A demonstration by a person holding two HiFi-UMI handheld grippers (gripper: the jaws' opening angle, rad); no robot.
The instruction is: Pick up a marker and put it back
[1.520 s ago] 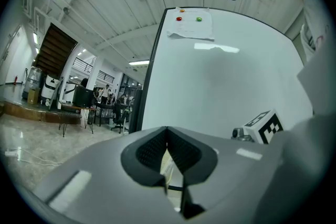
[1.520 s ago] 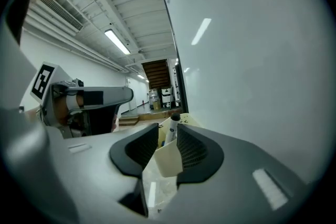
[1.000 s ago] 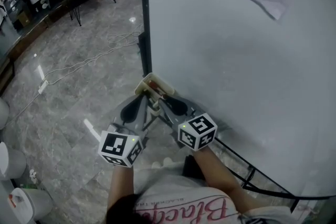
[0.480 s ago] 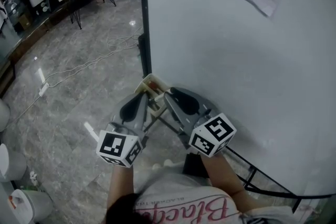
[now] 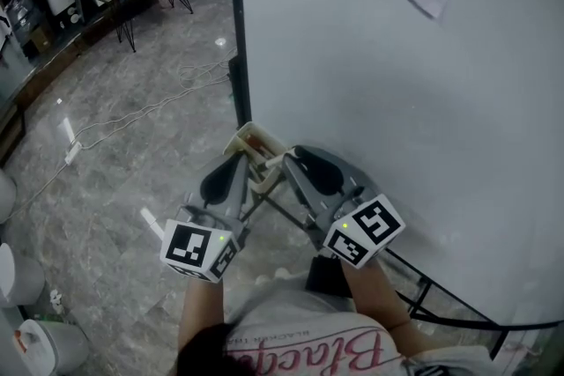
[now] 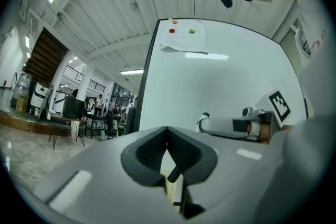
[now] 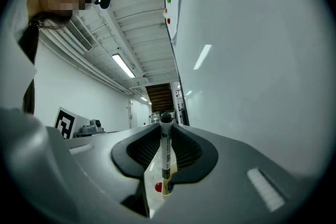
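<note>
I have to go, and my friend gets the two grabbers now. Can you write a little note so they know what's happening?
Left gripper: jaws together, holding nothing, pointing at the tray.
Right gripper: jaws shut on the white marker with a dark cap, held upright.
Things: the cream marker tray sits at the bottom corner of the white whiteboard, just beyond both grippers. A small red-tipped thing lies in it.
Done: marker gripped. I cannot tell if its lower end is clear of the tray.
Left: lay the marker back in the tray, then open the right jaws.
</note>
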